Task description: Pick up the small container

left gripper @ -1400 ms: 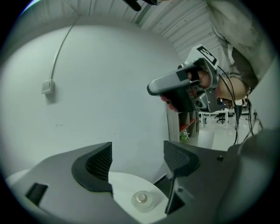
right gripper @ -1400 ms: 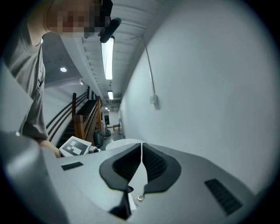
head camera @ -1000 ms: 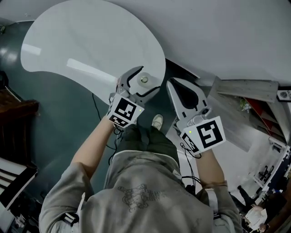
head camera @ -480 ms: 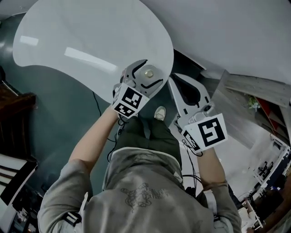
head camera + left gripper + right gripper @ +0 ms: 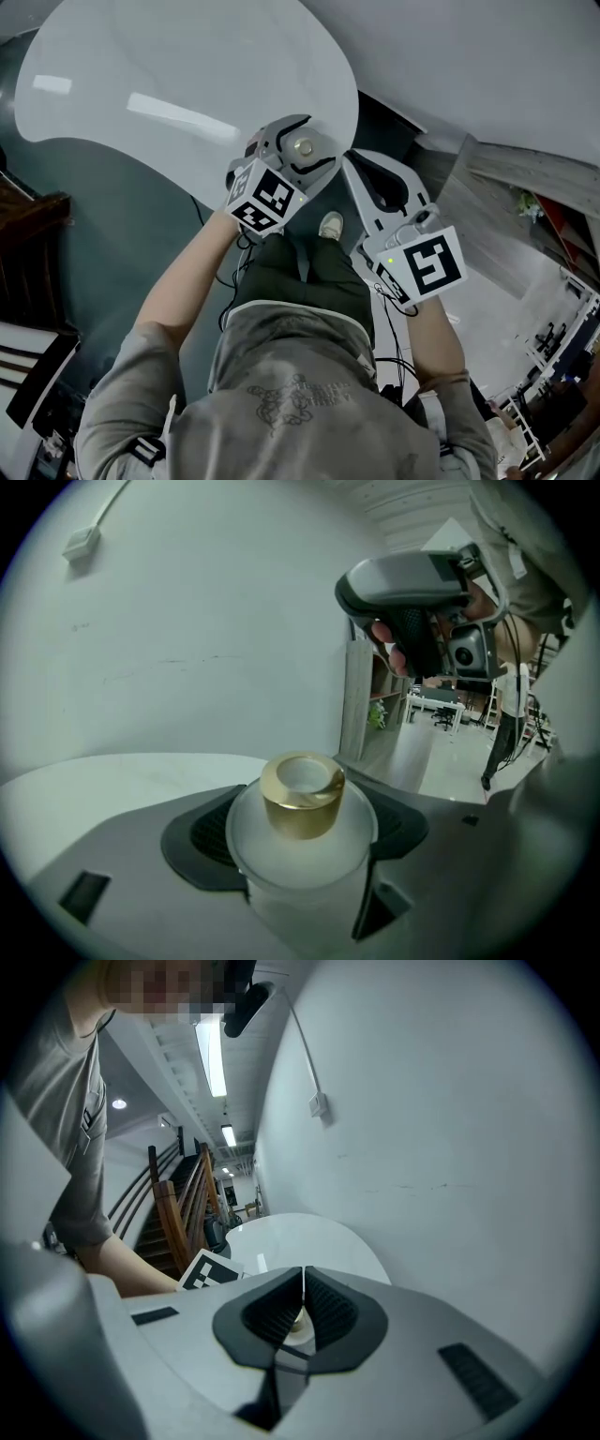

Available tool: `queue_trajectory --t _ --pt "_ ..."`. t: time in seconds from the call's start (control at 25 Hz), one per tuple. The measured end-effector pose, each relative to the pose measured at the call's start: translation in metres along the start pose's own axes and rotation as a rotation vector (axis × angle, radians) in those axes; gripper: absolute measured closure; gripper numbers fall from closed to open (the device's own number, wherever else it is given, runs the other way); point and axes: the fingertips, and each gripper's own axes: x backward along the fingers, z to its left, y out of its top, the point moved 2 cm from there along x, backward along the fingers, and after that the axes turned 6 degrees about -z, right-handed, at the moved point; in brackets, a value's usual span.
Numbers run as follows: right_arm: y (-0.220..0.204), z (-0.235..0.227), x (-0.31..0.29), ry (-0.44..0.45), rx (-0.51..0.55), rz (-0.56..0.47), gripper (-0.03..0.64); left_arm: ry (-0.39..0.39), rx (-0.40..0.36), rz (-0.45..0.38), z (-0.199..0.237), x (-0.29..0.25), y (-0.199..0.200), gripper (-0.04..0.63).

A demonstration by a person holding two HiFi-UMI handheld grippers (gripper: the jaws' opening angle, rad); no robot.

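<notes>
Over the near edge of the white surface (image 5: 141, 75) you have two hand-held grippers, one small container and that single rounded top. One marker cube rides on each hand-held gripper.

Your left hand-held gripper (image 5: 305, 148) is holding the small container (image 5: 304, 147). In the left gripper view its dark pads press against both sides of the frosted body, and the gold cap stands upright above them. The container sits right between those jaws, at the very front of the tool. Whether its base touches the surface cannot be told from these views.

Your right hand-held gripper (image 5: 361, 167) is just beside the left one, off the surface's edge. Its jaws are pressed together along one thin seam, and they grip nothing.

Compared with a second ago, the left hand-held gripper and the container now show further over the white top, where before they sat at its rim. The grip on the container is unchanged. The right jaws were together then and are together now, and the two tools keep the same side-by-side spacing.
</notes>
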Motion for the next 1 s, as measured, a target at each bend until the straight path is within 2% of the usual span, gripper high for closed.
queue_trajectory --t 0.2,0.44,0.56,0.6,0.64,0.68,1.0 --pt "-0.007 -0.006 -0.006 -0.003 -0.003 -0.014 0.586 -0.055 -0.035 -0.021 -0.002 -0.002 0.000 0.249" --pt "-0.017 0.006 -0.025 0.093 -0.014 -0.045 0.581 -0.184 -0.095 -0.049 -0.011 -0.002 0.001 0.249" --pt "-0.027 0.011 -0.035 0.123 0.028 -0.019 0.575 -0.241 -0.122 -0.054 -0.015 -0.002 0.001 0.249" --pt "-0.032 0.013 -0.039 0.130 0.042 -0.003 0.541 -0.255 -0.129 -0.057 -0.016 -0.002 0.001 0.249" --pt "-0.037 0.015 -0.042 0.135 0.053 0.018 0.469 -0.266 -0.134 -0.060 -0.017 -0.002 0.001 0.249" --pt "-0.042 0.017 -0.044 0.136 0.062 0.041 0.457 -0.275 -0.138 -0.063 -0.017 -0.002 0.002 0.249" --pt "-0.072 0.019 -0.056 0.122 0.104 0.126 0.459 -0.315 -0.154 -0.084 -0.023 0.000 0.003 0.249"
